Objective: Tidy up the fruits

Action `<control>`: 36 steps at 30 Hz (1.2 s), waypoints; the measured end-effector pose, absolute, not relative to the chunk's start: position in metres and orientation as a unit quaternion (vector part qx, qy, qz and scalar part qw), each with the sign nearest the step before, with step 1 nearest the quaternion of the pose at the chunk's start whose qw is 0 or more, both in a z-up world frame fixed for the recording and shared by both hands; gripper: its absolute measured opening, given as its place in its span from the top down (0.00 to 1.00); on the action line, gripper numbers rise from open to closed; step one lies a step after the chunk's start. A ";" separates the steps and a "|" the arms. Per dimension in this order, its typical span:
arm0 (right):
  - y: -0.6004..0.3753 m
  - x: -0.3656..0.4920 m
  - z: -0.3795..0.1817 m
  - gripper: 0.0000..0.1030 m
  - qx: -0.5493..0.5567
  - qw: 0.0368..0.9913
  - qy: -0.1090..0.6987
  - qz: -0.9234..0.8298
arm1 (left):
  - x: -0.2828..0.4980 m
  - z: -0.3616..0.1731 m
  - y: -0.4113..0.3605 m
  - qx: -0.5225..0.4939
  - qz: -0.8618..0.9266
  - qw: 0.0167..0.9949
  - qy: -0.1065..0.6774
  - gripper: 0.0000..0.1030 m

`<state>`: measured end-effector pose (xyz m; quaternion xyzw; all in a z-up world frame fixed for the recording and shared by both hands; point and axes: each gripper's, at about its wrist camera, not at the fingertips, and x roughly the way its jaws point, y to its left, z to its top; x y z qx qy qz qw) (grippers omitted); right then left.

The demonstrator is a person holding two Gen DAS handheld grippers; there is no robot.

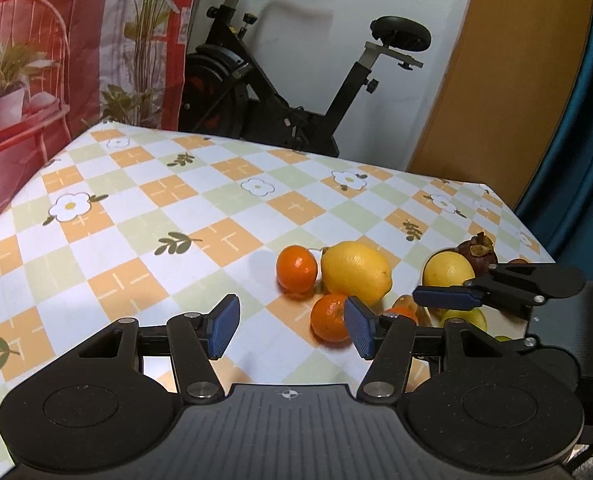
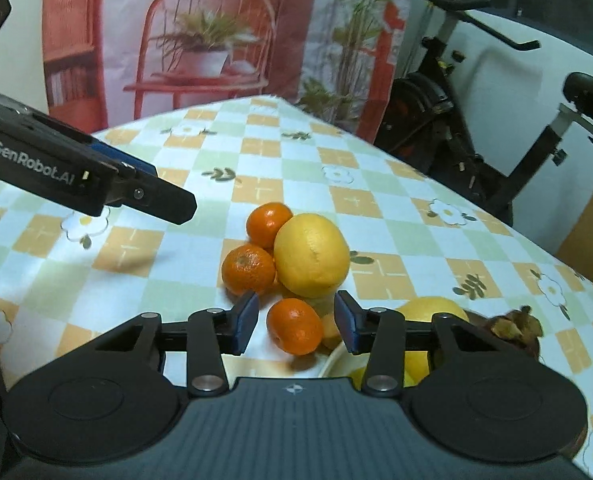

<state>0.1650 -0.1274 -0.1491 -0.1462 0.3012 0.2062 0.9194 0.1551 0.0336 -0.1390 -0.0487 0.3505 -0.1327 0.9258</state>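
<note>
Near table's right edge, our right gripper (image 2: 295, 323) brackets a tangerine (image 2: 294, 326), pads apart; left gripper (image 1: 291, 327) apart, empty. Soft, round fruit: grip its widest pt.

Checked floral cloth (image 1: 200, 208) covers the surface; exercise bike (image 1: 280, 92) and printed backdrop (image 1: 76, 40) stand behind.

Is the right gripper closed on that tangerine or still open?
Open. The right gripper straddles the near tangerine, with gaps visible between both pads and the fruit.
</note>
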 end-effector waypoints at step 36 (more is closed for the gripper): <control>-0.120 0.157 -0.156 0.58 -0.142 0.909 0.318 0.227 | 0.152 -0.148 0.037 -0.065 -0.135 0.917 0.371 0.41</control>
